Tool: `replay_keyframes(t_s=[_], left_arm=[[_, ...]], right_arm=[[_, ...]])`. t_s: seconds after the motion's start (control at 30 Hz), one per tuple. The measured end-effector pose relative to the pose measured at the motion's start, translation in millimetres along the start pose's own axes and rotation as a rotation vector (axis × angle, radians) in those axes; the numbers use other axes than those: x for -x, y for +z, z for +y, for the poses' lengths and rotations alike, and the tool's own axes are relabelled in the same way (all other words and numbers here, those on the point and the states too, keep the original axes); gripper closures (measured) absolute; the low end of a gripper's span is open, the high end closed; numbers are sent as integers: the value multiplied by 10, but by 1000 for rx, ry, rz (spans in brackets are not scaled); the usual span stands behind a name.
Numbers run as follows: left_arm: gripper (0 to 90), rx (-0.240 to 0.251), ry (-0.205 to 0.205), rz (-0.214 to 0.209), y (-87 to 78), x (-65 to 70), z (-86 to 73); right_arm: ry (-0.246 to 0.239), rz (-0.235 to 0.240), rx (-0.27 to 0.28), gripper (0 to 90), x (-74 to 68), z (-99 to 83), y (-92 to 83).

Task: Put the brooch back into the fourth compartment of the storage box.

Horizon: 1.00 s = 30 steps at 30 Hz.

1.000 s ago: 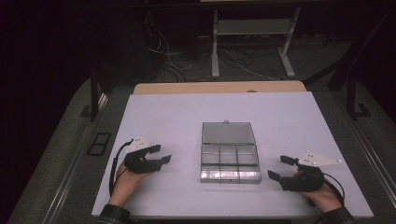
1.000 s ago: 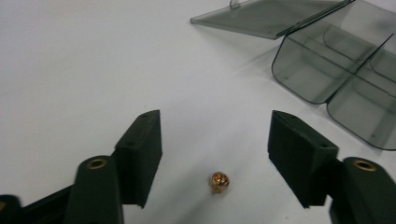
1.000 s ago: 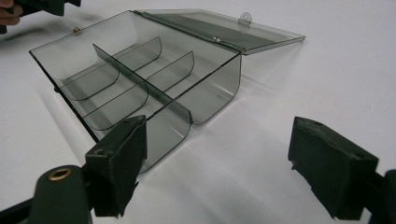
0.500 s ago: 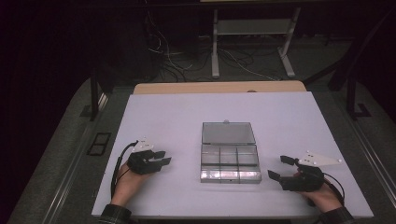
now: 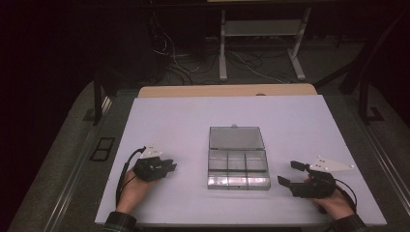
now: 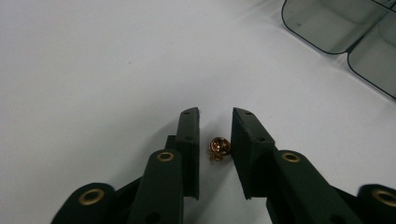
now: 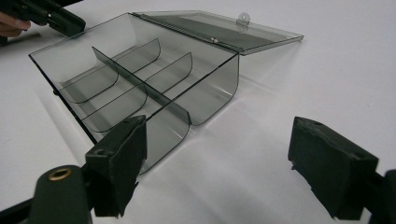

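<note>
the small gold-coloured metal stud or clasp [image 6: 218, 148] looks very light, hard and rounded, so it will likely slip or skitter on the smooth white table top [image 5: 174, 121] if one pad reaches it before the other. it seems too low and small for a loose pinch; the best hold is probably across its widest part, low down near the table, with both pads meeting it squarely. its fine shape is too small to make out, so whether it has a pin or a wing to catch on cannot be told.

it lies on the table between the jaws of the left tongs [image 6: 215, 114], back from the tips and a little nearer the right-hand pad in the left gripper view, touching neither pad. those jaws have just been closing around it and now stand narrow, with a slim gap on each side of the piece; nothing is pinched yet.

the clear smoky plastic compartment box with its lid folded open [image 5: 238, 162] sits ahead and to one side of the left tongs, and just in front of the right tongs [image 7: 215, 149]. the right tongs [image 5: 293, 174] rest on the table spread wide, empty.
</note>
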<state>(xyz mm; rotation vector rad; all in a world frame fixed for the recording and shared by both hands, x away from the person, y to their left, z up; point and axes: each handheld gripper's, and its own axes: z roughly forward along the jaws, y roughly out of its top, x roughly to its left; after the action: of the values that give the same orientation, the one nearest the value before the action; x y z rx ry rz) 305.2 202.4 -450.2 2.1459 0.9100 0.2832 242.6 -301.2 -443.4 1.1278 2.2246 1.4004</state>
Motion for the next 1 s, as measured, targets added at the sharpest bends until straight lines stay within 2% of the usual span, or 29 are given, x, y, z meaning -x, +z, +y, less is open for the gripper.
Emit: replay_keyframes(t_s=[0.1, 0.37, 0.43, 0.57, 0.63, 1.0], left_arm=[[767, -4, 3, 2, 0, 5, 2], [787, -4, 5, 10, -8, 12, 10], [797, 4, -10, 8, -16, 13, 11], [797, 2, -13, 5, -24, 15, 13], [797, -1, -4, 6, -34, 14, 16], [798, 31, -16, 6, -94, 16, 38]], right_arm=[[-7, 1, 2, 194, 0, -1, 1], [-6, 2, 1, 194, -1, 1, 0], [-7, 2, 0, 194, -3, 1, -2], [-10, 2, 0, 194, -4, 2, -4], [-10, 3, 1, 194, -5, 4, -4], [-11, 4, -1, 194, -10, 4, -4]])
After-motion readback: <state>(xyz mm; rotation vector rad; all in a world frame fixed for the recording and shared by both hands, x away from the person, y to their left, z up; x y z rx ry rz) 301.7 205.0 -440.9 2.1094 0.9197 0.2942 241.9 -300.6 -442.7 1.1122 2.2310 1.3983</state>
